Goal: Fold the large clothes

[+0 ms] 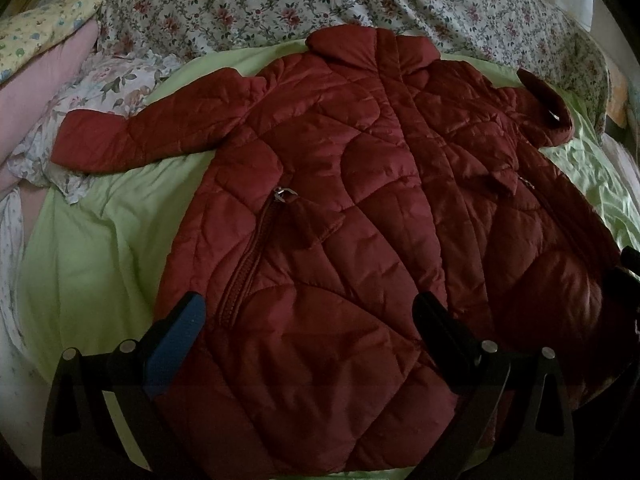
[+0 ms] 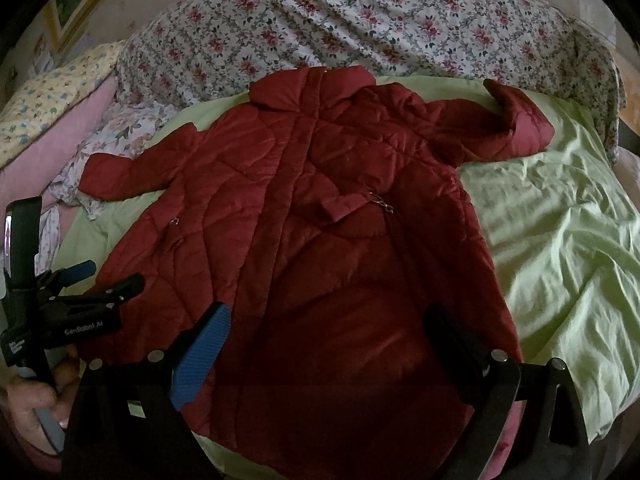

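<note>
L gripper low centre of frame, jaws spread wide, nothing between them. R gripper same: jaws wide apart, nothing held. In R view, lower left, a hand grips the L gripper's handle.

A red quilted jacket lies spread front-up on a pale green sheet, collar at the far end, hem toward the camera. One sleeve stretches out flat to the left; the other sleeve bunches up at the right. A pocket zipper pull glints on the left panel. The left gripper hangs over the hem, jaws spread wide, one blue-padded finger at the jacket's left edge and the other dark finger over the fabric. Beyond the collar sits a floral quilt, with pillows at far left.
</note>
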Available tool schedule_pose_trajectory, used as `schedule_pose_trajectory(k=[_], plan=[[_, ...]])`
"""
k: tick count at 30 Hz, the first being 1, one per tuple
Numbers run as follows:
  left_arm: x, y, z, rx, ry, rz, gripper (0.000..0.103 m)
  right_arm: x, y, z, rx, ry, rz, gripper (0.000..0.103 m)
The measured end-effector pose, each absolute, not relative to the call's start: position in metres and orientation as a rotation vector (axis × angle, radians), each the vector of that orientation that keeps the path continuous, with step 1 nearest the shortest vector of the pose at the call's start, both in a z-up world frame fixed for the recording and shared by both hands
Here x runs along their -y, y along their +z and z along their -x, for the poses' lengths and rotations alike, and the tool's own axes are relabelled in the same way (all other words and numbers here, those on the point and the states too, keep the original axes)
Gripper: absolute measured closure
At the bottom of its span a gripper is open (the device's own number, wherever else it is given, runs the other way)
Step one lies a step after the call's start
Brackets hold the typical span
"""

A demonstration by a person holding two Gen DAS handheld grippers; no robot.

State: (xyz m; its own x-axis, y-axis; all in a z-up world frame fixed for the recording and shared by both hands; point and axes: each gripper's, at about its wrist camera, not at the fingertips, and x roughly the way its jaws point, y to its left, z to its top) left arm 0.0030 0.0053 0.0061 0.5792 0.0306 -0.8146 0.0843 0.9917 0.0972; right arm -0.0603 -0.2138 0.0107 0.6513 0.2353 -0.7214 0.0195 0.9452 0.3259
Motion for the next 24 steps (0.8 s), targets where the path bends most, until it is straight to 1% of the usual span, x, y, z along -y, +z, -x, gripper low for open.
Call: schedule_pose_trajectory(k=[11,18,24], plan=[[-0.005,0.006,-0.003,-0.969,-0.015,-0.16,0.0,0.216,0.012,0.055,-0.85,0.128,-0.32,0.005],[-0.007,0.007,-0.003,-0.942,-0.007,-0.161,0.0,0.217,0.015,0.05,-0.844,0.132,-0.314,0.005],[-0.013,0.006,-0.011,-0.964,-0.06,-0.071,0.0,0.218,0.016,0.044,-0.84,0.137,-0.309,0.005]])
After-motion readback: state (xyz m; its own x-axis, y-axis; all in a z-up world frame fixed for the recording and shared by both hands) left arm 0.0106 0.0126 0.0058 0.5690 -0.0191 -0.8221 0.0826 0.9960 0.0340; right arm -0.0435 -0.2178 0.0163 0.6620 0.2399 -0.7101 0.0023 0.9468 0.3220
